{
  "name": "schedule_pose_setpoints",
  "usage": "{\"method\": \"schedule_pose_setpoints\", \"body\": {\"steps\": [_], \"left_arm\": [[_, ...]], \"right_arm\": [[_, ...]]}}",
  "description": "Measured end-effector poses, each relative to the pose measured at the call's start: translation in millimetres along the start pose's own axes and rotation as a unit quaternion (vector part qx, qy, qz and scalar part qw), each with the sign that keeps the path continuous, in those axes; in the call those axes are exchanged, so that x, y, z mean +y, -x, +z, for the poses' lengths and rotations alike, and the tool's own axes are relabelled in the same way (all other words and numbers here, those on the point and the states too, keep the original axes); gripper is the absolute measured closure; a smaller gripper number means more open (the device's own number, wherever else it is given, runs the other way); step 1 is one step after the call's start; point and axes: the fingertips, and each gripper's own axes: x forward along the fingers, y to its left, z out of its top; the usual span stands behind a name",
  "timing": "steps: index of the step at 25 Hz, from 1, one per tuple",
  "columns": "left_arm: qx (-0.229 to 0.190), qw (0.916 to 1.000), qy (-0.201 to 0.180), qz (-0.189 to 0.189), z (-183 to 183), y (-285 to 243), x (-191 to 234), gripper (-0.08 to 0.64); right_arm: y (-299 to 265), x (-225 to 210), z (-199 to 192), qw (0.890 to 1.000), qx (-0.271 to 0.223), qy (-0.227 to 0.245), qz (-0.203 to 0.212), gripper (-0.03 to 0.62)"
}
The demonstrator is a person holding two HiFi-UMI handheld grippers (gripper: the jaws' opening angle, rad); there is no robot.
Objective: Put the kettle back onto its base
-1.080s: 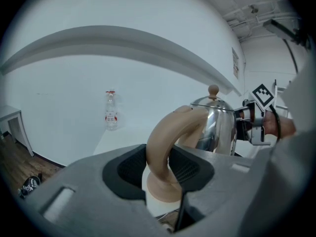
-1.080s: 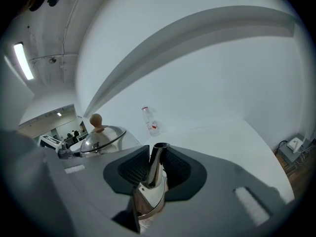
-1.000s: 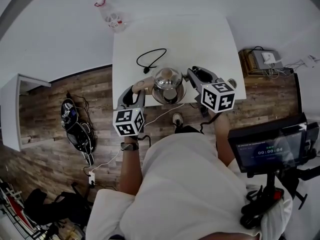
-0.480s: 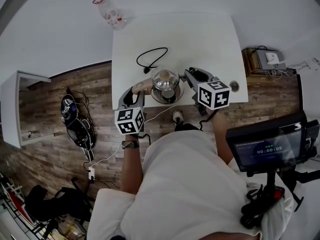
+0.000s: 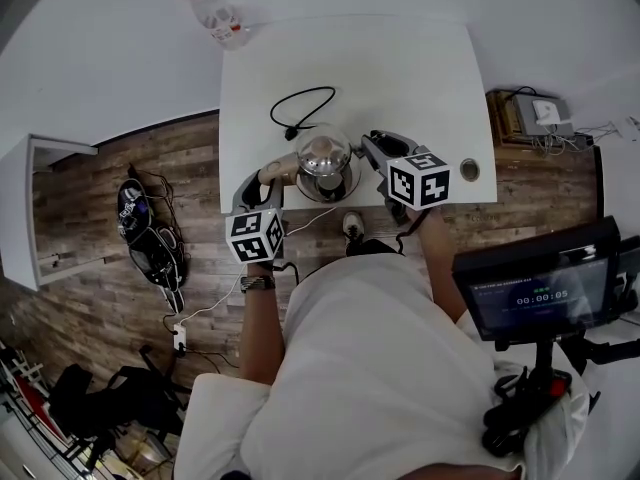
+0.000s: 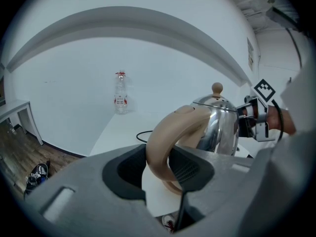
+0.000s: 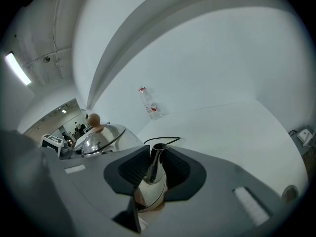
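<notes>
White tabletop (image 5: 420, 78): kettle (image 5: 325, 158) upright, spout (image 7: 155, 162) rightward

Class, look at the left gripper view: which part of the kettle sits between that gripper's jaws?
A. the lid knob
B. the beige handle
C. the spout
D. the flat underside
B: the left gripper view shows the beige handle of the kettle running between the jaws of the left gripper.

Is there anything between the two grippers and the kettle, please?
Nothing visible. The left gripper clamps the kettle by its beige handle, and the right gripper clamps its spout. The black cord lies on the table beyond the kettle.
</notes>
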Motion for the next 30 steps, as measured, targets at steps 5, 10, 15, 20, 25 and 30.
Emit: {"method": "schedule_pose_setpoints", "body": {"steps": [5, 10, 15, 20, 25, 30], "left_arm": [[0.006, 1.0, -0.001, 0.002, -6.0, -0.4, 0.3, 0.413], [0.012, 0.9999, -0.002, 0.001, -10.7, -2.1, 0.0, 0.413], [0.016, 0.9999, -0.002, 0.002, -14.7, -4.6, 0.9, 0.413], [0.017, 0.9998, -0.002, -0.001, -15.0, -7.5, -0.1, 0.413], [0.018, 0.9998, -0.008, -0.004, -13.6, -12.3, -1.9, 0.413], [0.028, 0.9996, -0.009, -0.006, -16.8, -16.4, -3.4, 0.413]], "right_arm": [[-1.9, -0.4, -4.6, 1.0, 0.008, 0.004, 0.001, 0.508], [-3.7, -2.4, -9.8, 1.0, 0.013, 0.002, -0.001, 0.508], [-6.7, -4.6, -13.9, 1.0, 0.018, 0.001, -0.003, 0.506], [-6.8, -6.5, -13.3, 1.0, 0.016, 0.003, -0.005, 0.506], [-6.9, -10.7, -10.4, 1.0, 0.012, 0.0, -0.01, 0.508], [-7.7, -14.0, -12.0, 1.0, 0.016, 0.0, -0.016, 0.506]]}}
